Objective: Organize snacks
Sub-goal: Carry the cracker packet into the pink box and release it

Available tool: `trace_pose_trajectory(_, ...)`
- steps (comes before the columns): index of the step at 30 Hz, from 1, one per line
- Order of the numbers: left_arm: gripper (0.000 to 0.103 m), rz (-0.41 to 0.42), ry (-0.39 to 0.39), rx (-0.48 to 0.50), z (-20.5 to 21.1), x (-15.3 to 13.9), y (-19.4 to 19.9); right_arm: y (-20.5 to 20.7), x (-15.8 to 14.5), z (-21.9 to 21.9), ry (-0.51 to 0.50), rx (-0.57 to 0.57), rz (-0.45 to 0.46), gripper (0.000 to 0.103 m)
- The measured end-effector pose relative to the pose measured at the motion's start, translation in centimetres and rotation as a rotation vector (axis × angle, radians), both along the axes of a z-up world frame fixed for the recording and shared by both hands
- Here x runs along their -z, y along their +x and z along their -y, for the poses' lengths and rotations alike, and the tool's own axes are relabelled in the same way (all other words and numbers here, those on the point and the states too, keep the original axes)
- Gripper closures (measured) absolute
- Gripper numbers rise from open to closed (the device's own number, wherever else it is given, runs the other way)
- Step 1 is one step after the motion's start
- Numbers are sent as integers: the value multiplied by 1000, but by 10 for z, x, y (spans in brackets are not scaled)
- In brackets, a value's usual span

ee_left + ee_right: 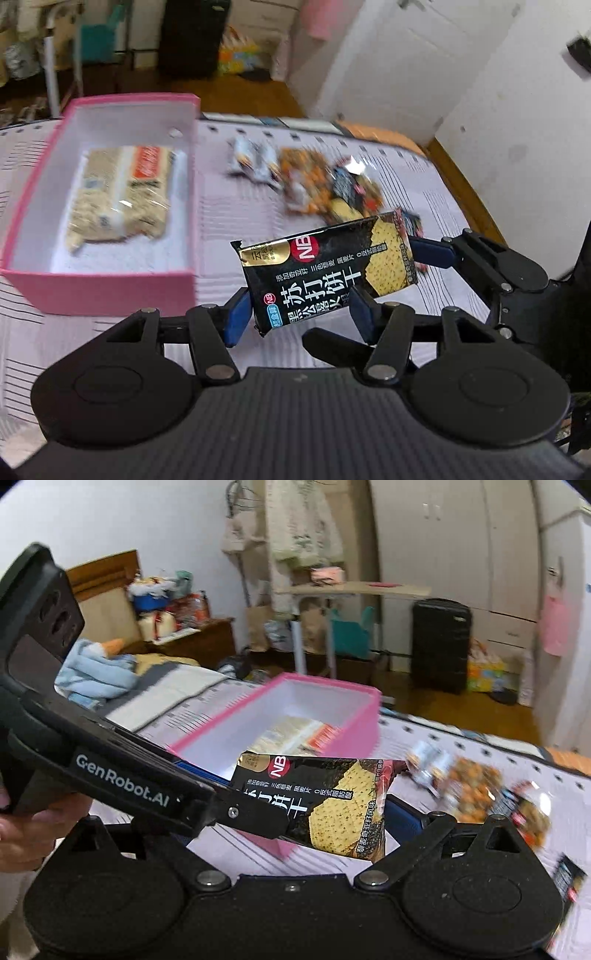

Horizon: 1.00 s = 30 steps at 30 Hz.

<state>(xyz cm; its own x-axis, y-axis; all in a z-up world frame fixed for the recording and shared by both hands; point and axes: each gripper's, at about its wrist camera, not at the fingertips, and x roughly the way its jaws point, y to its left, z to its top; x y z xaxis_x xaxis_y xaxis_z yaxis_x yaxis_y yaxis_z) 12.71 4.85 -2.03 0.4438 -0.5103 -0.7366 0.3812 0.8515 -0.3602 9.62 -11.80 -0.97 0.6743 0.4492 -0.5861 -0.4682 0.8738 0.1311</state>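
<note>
At centre frame, the black cracker packet (325,269) is pinched by both the left gripper (299,314) and right gripper (332,812), beside the pink box (110,288) holding 1 beige pack (122,192).

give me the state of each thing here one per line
Black cracker packet: in the air, held at both ends.
Left tool: shut on the packet's near end.
Right tool: shut on its far end.
Pink box: open, one beige snack pack lying flat inside.
Loose snack pile: lying on the bedspread.
</note>
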Motion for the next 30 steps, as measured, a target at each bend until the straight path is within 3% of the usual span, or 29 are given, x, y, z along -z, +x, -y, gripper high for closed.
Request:
trace_pose_trajectory(5,45,10,-40,-87,-44,-12,16,35,-5,-26,40,-84,-56,2)
trace_pose_trajectory(8,45,-19,-55,-140,-67,-9,30,58,2,-46,33,-112,-95,8)
trace_pose_trajectory(12,45,-29,-31,-218,-91,1,50,89,21,-60,80,-95,-203,33)
trace_pose_trajectory(15,45,37,66,-267,-101,6,60,108,38,-67,138,-62,-301,41)
trace_pose_trajectory(22,45,2,108,-307,-113,34,89,116,64,-90,62,-25,-300,41)
trace_pose_trajectory(30,40,-84,77,-381,-120,71,105,106,61,-98,-62,-9,-217,29)
